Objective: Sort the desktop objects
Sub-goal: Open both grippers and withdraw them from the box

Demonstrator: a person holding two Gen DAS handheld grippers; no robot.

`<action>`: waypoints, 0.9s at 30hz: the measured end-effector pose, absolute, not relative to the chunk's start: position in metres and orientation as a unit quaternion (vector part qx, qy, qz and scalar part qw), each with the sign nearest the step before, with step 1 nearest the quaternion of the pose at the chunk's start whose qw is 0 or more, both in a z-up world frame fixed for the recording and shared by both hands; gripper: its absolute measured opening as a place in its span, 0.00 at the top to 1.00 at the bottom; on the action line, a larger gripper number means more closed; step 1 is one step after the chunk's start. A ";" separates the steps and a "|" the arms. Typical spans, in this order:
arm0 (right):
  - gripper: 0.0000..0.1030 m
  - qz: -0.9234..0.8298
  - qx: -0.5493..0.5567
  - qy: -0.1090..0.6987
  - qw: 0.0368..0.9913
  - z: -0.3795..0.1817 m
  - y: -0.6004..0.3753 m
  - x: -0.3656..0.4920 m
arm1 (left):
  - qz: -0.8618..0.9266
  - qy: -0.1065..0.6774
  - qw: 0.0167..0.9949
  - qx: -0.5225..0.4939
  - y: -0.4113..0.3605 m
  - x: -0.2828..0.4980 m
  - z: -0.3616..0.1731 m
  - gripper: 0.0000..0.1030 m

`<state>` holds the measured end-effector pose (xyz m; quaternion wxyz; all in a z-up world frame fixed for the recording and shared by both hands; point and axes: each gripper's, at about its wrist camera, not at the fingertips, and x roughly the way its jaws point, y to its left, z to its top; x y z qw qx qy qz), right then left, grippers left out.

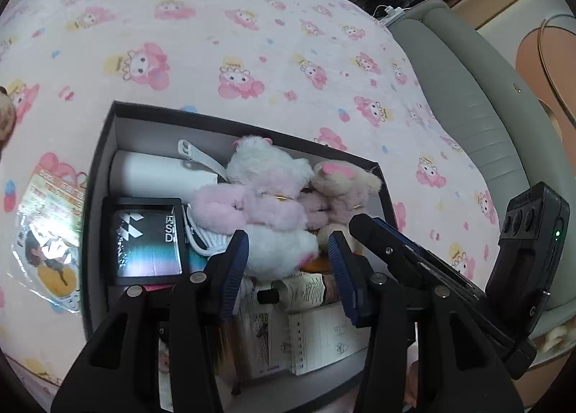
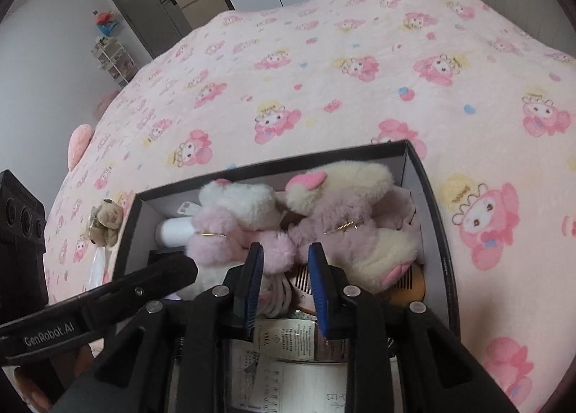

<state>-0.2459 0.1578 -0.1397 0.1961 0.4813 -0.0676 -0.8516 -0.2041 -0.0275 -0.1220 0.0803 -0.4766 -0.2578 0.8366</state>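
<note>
A black box (image 1: 94, 175) (image 2: 437, 218) sits on the pink cartoon-print blanket. In it lie a white-and-pink plush (image 1: 266, 193) (image 2: 234, 211), a beige-and-pink plush (image 1: 342, 190) (image 2: 345, 222), a white bottle (image 1: 151, 173), a black-framed card case (image 1: 147, 240), a small labelled bottle (image 1: 306, 289), a notebook (image 1: 324, 337) and an orange comb (image 2: 406, 287). My left gripper (image 1: 288, 269) hovers open over the white plush's lower end, pads apart from it. My right gripper (image 2: 286, 280) hangs open above the pink plush paw and a white cord, with nothing held.
A small brown bear plush (image 2: 108, 220) lies on the blanket left of the box, next to a shiny plastic packet (image 1: 46, 233). A grey padded edge (image 1: 468, 107) borders the blanket on the right. Blanket (image 2: 324, 71) stretches beyond the box.
</note>
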 end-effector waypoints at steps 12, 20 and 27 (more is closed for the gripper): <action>0.61 -0.904 0.401 -0.053 0.136 -0.068 0.157 -0.125 | 0.902 -0.132 0.102 -0.397 -0.013 -0.091 -0.043 0.48; 0.61 -0.906 0.398 -0.047 0.136 -0.076 0.134 -0.081 | 0.893 -0.142 0.073 -0.421 -0.044 -0.054 -0.056 0.49; 0.61 -0.892 0.394 -0.004 0.223 -0.079 0.060 -0.064 | 0.885 -0.197 0.019 -0.420 -0.121 -0.013 -0.066 0.48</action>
